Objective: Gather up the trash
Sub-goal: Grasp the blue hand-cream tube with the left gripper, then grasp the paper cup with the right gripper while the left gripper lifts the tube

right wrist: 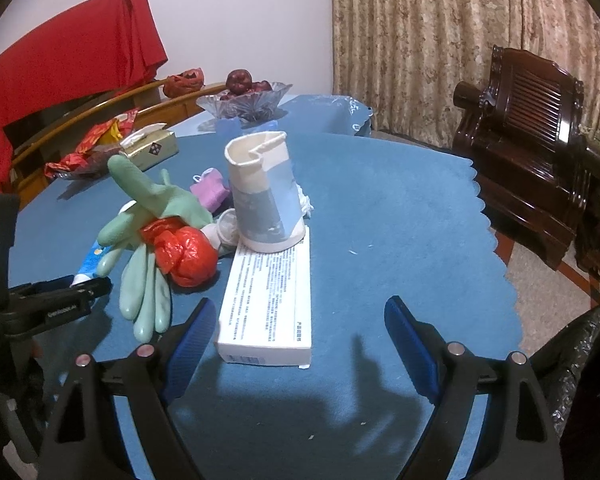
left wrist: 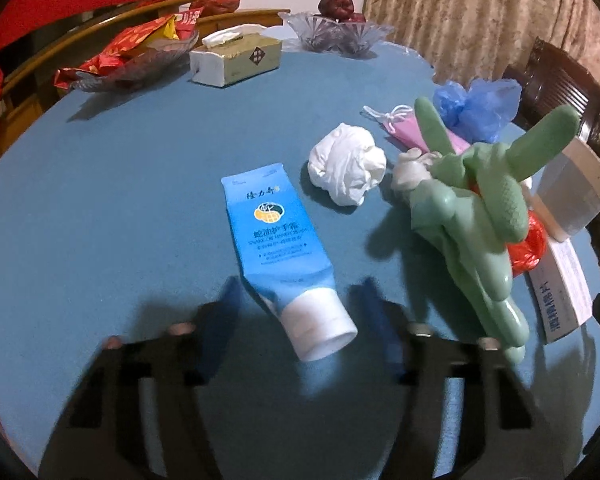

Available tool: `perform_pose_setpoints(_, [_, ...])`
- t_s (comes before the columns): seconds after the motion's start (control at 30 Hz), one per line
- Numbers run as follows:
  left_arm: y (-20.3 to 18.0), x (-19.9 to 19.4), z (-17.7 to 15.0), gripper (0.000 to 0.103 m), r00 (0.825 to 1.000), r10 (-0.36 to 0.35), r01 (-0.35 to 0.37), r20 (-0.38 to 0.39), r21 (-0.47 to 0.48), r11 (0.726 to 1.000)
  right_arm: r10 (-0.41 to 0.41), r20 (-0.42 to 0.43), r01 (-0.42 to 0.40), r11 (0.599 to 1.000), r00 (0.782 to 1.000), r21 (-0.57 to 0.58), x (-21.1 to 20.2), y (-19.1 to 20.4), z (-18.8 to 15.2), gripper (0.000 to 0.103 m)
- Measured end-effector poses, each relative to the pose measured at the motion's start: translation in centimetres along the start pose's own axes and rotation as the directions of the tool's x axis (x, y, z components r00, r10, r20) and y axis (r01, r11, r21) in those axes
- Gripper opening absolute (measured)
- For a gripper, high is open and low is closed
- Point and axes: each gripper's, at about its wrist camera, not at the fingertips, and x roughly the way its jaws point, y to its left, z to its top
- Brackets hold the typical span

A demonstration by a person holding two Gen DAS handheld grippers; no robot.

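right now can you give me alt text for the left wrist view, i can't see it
The left gripper has its blue pads either side of the white cap of a blue hand cream tube lying on a blue tablecloth, not yet pressing it. To the right lie a crumpled white tissue and a green rubber glove; a tissue box stands farther back.

Indoor lighting was dim, bluish, from overhead; soft dark shadows fell on the tablecloth (left wrist: 120, 200) below the camera. Fisheye bending and black vignetting marked corners. Left view showed slight motion blur.
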Motion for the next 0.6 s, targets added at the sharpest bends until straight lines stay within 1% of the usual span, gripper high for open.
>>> perform_pose_setpoints(0.03, [0.3, 0.0, 0.0, 0.037, 1.000, -0.022, 0.022, 0.002, -0.013, 1.000, 0.001, 0.002, -0.001, 1.000, 1.000, 0.001, 0.0, -0.1, 0.0, 0.084])
perform_pose_setpoints(0.07, [0.4, 0.0, 0.0, 0.034, 0.999, -0.031, 0.032, 0.004, -0.021, 0.999, 0.001, 0.003, -0.001, 1.000, 1.000, 0.001, 0.0, -0.1, 0.1, 0.084])
perform_pose_setpoints(0.2, [0.7, -0.5, -0.1, 0.032, 0.998, -0.061, 0.062, 0.029, -0.039, 0.997, 0.007, 0.012, -0.007, 1.000, 1.000, -0.004, -0.2, 0.1, 0.4, 0.084])
perform_pose_setpoints(0.4, [1.0, -2.9, -0.5, 0.032, 0.994, -0.064, 0.069, 0.091, -0.049, 0.996, 0.015, 0.036, -0.015, 1.000, 0.999, -0.016, -0.4, 0.4, 1.3, 0.084])
perform_pose_setpoints(0.47, [1.1, -4.1, -0.4, 0.032, 0.990, -0.068, 0.075, 0.124, -0.053, 0.996, 0.017, 0.046, -0.016, 1.000, 0.999, -0.019, -0.4, 0.5, 1.7, 0.084])
perform_pose_setpoints(0.6, [0.9, -6.5, 0.3, 0.032, 0.977, -0.071, 0.083, 0.202, -0.052, 0.995, 0.013, 0.067, -0.012, 1.000, 0.998, -0.014, -0.2, 0.4, 2.7, 0.083])
